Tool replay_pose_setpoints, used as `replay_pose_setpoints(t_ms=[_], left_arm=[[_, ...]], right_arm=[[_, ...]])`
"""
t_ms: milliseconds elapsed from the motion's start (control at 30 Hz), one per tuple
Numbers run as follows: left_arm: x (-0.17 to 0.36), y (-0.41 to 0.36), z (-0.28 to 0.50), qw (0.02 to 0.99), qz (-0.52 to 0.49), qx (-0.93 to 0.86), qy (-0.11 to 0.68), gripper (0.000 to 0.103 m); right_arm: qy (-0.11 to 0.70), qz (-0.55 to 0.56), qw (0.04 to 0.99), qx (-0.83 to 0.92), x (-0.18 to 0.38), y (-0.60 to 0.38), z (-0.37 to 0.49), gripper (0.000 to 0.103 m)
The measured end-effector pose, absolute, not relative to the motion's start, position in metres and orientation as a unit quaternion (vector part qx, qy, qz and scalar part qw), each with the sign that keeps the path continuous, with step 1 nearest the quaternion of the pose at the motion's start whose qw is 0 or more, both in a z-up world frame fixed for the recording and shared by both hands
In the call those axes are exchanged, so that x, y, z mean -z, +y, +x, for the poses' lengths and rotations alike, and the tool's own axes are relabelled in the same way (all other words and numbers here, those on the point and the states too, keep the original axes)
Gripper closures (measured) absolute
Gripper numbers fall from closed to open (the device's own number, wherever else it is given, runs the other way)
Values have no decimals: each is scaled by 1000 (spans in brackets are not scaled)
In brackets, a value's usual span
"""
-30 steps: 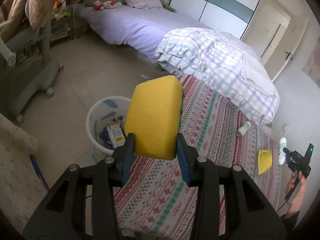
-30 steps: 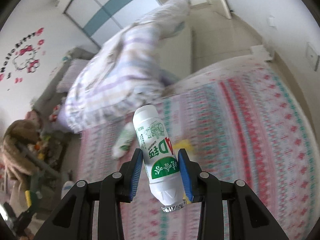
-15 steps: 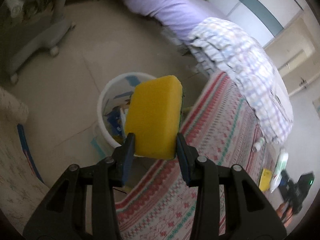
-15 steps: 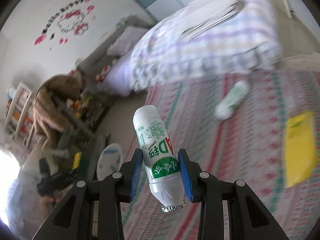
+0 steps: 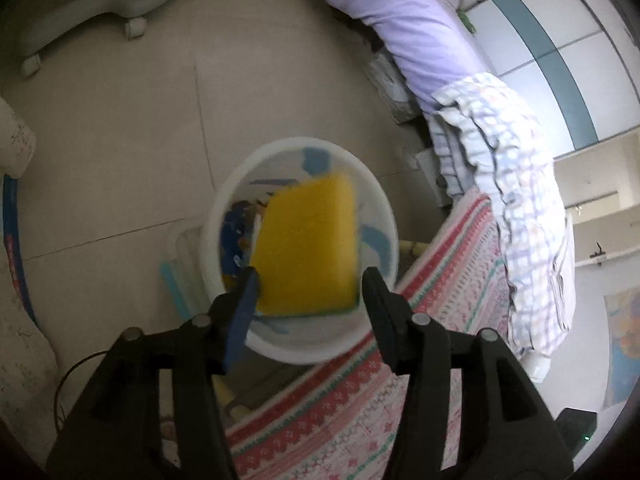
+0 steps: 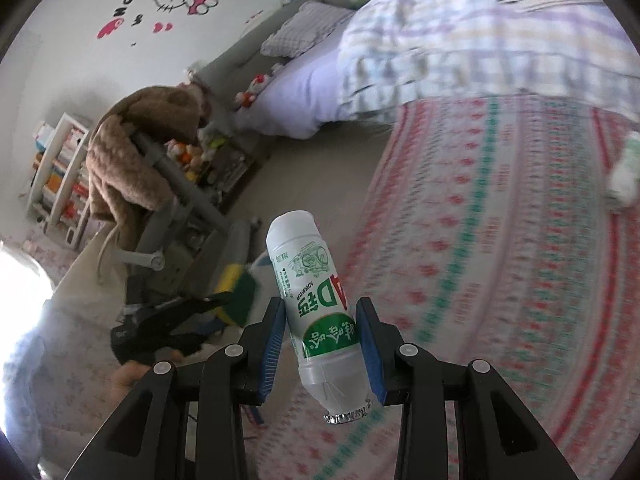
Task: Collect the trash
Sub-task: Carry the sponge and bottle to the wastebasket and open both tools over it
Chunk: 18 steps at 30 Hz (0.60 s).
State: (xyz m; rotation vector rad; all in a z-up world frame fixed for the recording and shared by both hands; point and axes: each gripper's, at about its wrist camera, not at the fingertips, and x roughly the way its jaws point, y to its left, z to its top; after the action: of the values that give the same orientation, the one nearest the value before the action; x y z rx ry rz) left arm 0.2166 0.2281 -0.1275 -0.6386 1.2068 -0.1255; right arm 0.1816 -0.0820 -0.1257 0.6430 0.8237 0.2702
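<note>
My left gripper (image 5: 308, 300) hangs right over the white trash bin (image 5: 376, 200) on the floor. Its jaws stand wider than the yellow sponge (image 5: 308, 248), which sits between them with a gap at the right finger, blurred, over the bin's opening. The bin holds several pieces of trash. My right gripper (image 6: 322, 344) is shut on a white bottle with a green label (image 6: 316, 300), held above the patterned bed. The left gripper (image 6: 208, 306) with the sponge (image 6: 236, 292) shows at lower left in the right wrist view.
The patterned bedspread (image 5: 440, 300) borders the bin on the right, with a checked quilt (image 5: 520, 200) beyond. Another small bottle (image 6: 624, 172) lies on the bed. A grey chair base (image 5: 100, 4) stands on the floor. A brown plush (image 6: 136, 148) hangs on the chair.
The left gripper moved over the bin and its jaws opened, loosening the sponge. The right gripper swung left toward the bin side with the bottle still held.
</note>
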Motion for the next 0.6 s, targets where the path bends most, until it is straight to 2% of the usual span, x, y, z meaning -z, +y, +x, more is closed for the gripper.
replay_pose_setpoints(t_ms=[167,400,600], left_arm=[[116,238,212,768,-307,66,558,48],[72,269,182,798,-313,38,514,47],[62,287,163,797,-311,23,517,47]], right_arm=[[400,297,854,-150,128,-44,212,66],[433,281,838,-177,148,12,257,66],[453,277,828,-181,166,56,296,63]])
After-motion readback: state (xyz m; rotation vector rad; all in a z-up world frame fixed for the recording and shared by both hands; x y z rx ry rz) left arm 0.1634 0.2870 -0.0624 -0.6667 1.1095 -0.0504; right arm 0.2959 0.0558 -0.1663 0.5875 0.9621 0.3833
